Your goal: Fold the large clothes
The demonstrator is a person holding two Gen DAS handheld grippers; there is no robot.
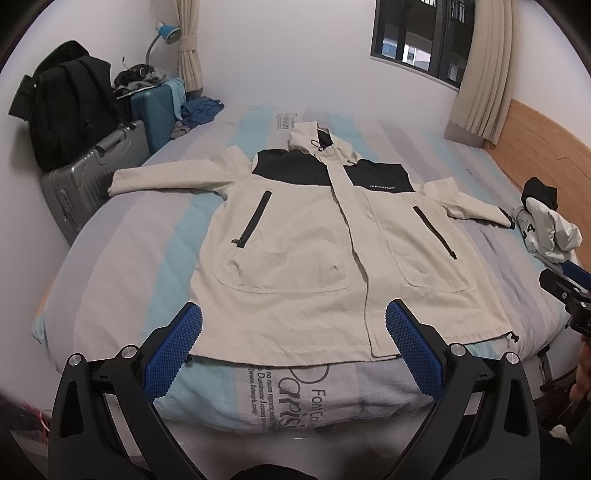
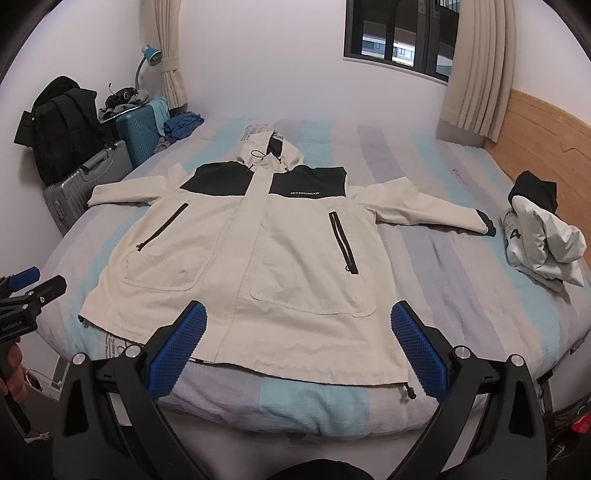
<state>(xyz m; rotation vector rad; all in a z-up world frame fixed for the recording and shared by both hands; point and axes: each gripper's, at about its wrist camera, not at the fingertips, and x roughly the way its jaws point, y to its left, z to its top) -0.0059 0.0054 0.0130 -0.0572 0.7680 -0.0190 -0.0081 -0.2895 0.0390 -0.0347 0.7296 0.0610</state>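
A cream hooded jacket (image 1: 306, 236) with black shoulder panels lies flat, front up, on the striped bed (image 1: 147, 229), both sleeves spread out and the hood pointing to the far wall. It also shows in the right wrist view (image 2: 280, 251). My left gripper (image 1: 293, 317) is open and empty, hovering over the jacket's hem near the bed's front edge. My right gripper (image 2: 298, 319) is open and empty, over the hem a little further right. Each gripper shows at the edge of the other's view: the right gripper (image 1: 565, 284) and the left gripper (image 2: 33, 288).
A crumpled white and black garment (image 2: 543, 243) lies at the bed's right side by the wooden headboard (image 2: 543, 125). Suitcases (image 1: 92, 170), a black backpack (image 1: 70, 107) and a blue clothes pile (image 1: 201, 109) stand at the far left. A window (image 2: 399, 33) and curtains are behind.
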